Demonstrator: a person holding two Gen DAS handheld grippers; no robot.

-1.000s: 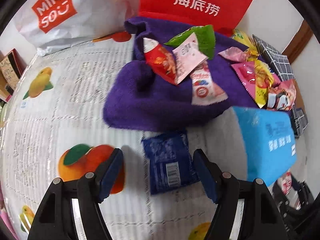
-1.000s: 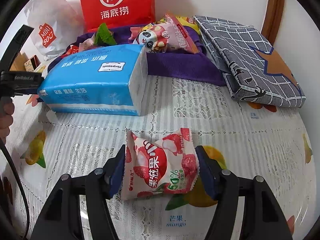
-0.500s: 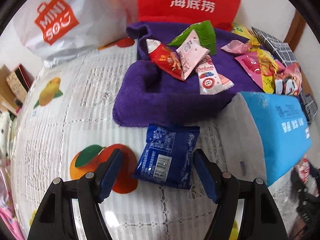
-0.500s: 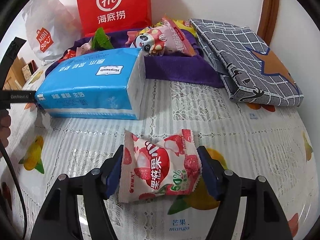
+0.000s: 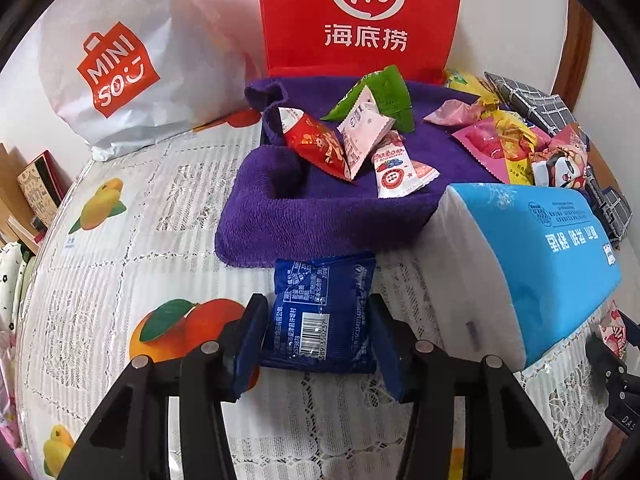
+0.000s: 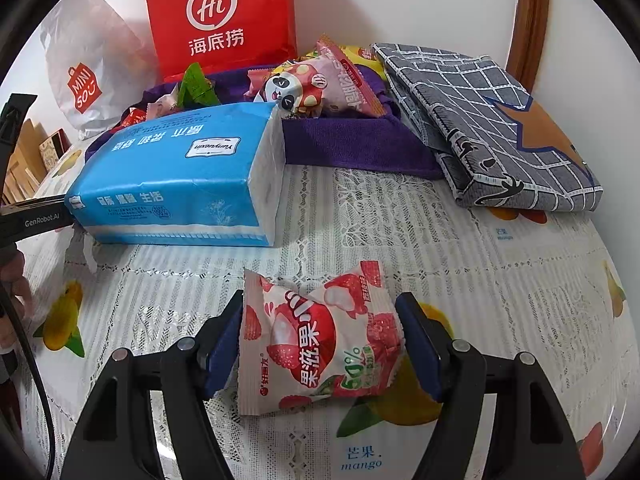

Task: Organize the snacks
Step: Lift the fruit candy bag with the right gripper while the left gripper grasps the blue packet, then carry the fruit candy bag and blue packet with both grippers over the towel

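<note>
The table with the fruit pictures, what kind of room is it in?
Probably a home, maybe a dining corner. The table wears a lace-look fruit tablecloth, shopping bags lean on the wall, and a tissue pack sits beside a purple towel heaped with snacks.

I'm at a table at home: lace cloth with fruit prints, red restaurant bag and white shop bag against a plain wall, folded grey quilt, tissue pack, purple towel with snacks.
</note>
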